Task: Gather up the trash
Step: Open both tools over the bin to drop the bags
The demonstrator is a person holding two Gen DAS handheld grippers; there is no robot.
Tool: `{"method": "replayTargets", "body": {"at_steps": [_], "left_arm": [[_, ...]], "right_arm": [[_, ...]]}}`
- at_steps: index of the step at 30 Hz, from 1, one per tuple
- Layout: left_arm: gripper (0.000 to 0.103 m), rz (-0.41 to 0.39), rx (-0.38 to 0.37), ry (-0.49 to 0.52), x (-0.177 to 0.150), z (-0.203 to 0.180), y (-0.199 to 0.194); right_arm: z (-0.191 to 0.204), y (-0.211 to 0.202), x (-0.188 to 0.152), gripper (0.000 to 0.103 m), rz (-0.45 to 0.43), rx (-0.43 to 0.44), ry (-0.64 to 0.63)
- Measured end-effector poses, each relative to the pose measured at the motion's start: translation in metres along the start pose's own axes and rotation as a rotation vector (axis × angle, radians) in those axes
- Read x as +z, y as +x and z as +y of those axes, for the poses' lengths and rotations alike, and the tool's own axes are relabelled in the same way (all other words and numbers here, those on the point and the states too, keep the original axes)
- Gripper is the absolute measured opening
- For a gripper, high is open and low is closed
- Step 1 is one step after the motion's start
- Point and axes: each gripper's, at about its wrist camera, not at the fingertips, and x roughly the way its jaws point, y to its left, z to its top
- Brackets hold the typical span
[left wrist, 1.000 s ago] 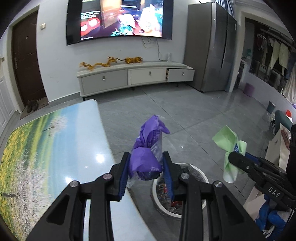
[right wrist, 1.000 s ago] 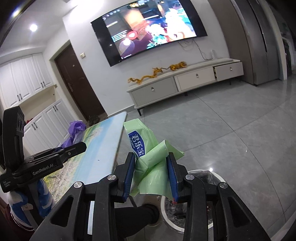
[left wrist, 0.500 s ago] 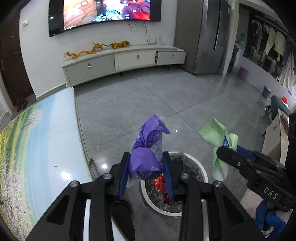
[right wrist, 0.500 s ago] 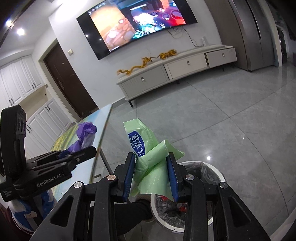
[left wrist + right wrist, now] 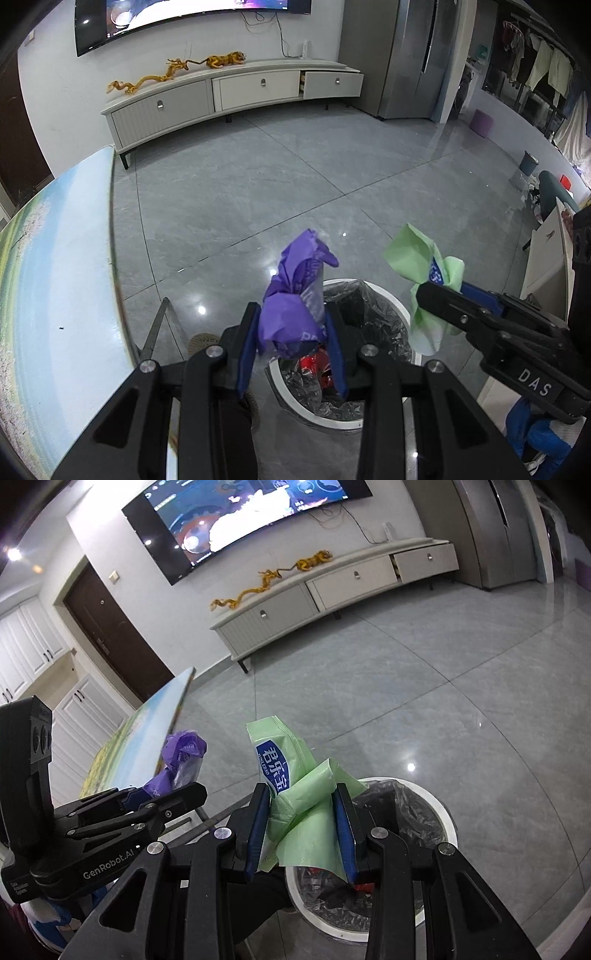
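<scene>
My left gripper (image 5: pixel 291 332) is shut on a crumpled purple wrapper (image 5: pixel 295 295) and holds it above the near-left rim of a round white trash bin (image 5: pixel 400 312) lined with a clear bag, with red trash inside. My right gripper (image 5: pixel 303 819) is shut on a crumpled green wrapper (image 5: pixel 295 794) with a blue label, above the left rim of the bin (image 5: pixel 439 808). In the left wrist view the green wrapper (image 5: pixel 424 269) hangs over the bin's right rim. The purple wrapper (image 5: pixel 181 753) shows at the left of the right wrist view.
A table with a landscape print (image 5: pixel 55 277) stands left of the bin, its edge close to my left gripper. A white TV cabinet (image 5: pixel 229 96) lines the far wall under a TV. A grey fridge (image 5: pixel 410 55) stands far right. The floor is grey tile.
Both grippers have moved off the table toward the bin and tipped down, each still holding its wrapper. The bin now lies more fully under them.
</scene>
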Motion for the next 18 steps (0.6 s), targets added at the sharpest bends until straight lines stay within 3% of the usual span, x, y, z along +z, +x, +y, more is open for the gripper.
{"method": "replayTargets", "body": {"at_steps": [18], "left_arm": [[0.033, 0.102, -0.037, 0.001, -0.001, -0.008, 0.036]], "right_arm": [[-0.014, 0.035, -0.007, 0.035, 0.085, -0.026, 0.051]]}}
